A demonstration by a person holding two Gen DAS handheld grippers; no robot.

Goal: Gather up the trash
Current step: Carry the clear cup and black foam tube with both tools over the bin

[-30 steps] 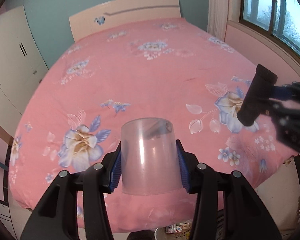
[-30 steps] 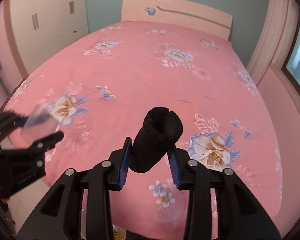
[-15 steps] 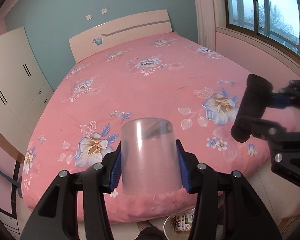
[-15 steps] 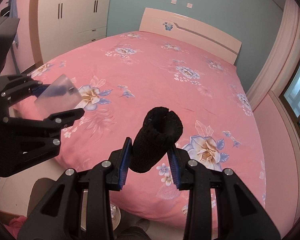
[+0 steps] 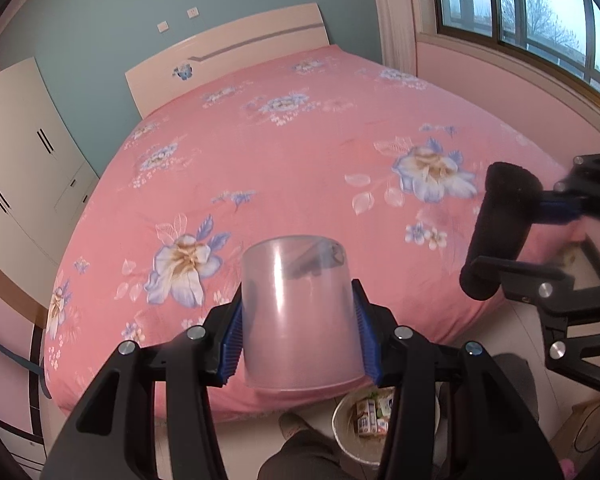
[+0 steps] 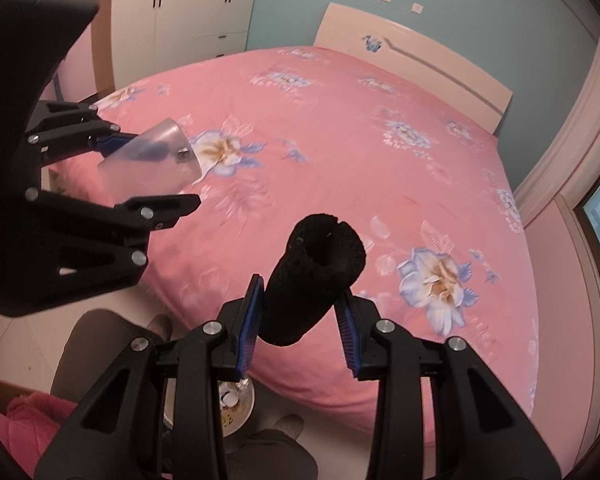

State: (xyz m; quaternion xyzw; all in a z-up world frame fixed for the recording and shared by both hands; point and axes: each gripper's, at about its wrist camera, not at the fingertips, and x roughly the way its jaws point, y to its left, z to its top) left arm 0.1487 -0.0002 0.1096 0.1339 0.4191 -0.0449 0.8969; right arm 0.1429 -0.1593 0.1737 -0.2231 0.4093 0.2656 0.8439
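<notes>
— Pink flowered bed (image 5: 300, 152) looks bare of litter. How far along?

— Nearly done, I judge. Left tongs (image 5: 298, 318) pinch a clear plastic cup (image 5: 300, 316); right tongs (image 6: 300, 314) pinch a black foam tube (image 6: 312, 280), both above the bed's foot.

— And the bin?

— Trash bin (image 5: 340, 436) on the floor below already holds small cartons; these two still need dropping in.

Both wrist views look down over the bed's (image 5: 300, 152) foot toward the headboard (image 6: 416, 60) — close behind own fingers. Each catches the other gripper — left (image 6: 140, 172), right (image 5: 540, 240).
</notes>
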